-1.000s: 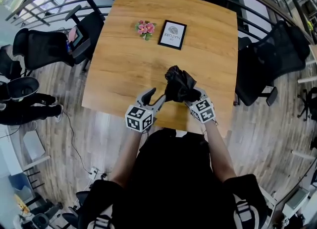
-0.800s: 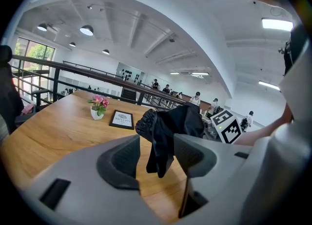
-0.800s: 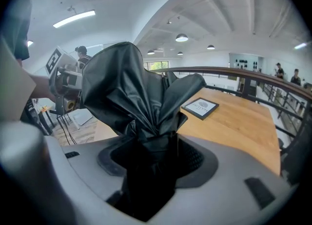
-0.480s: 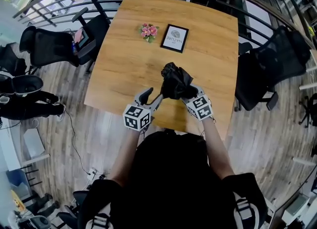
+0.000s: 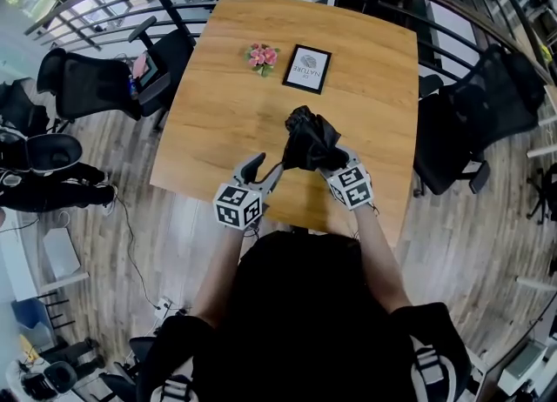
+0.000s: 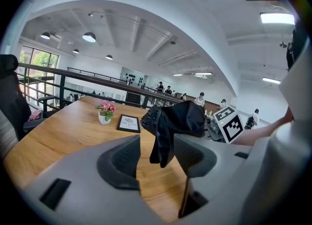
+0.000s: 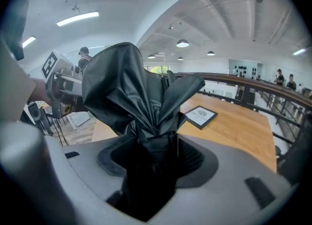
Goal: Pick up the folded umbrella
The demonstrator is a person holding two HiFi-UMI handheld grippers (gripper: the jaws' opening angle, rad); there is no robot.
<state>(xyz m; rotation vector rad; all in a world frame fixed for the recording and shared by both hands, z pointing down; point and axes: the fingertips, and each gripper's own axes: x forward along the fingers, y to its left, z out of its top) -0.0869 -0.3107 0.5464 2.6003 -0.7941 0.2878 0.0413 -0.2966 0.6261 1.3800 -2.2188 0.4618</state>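
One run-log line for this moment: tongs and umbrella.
left tongs: open, empty | right tongs: shut on folded umbrella | position: held above table | status: grasped

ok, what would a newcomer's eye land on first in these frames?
The black folded umbrella, crumpled and bunched, clamped in the right gripper and held up over the near end of the wooden table. Next, the left gripper just to its left, open and empty. At the table's far end stand a small pot of pink flowers and a framed card, side by side.
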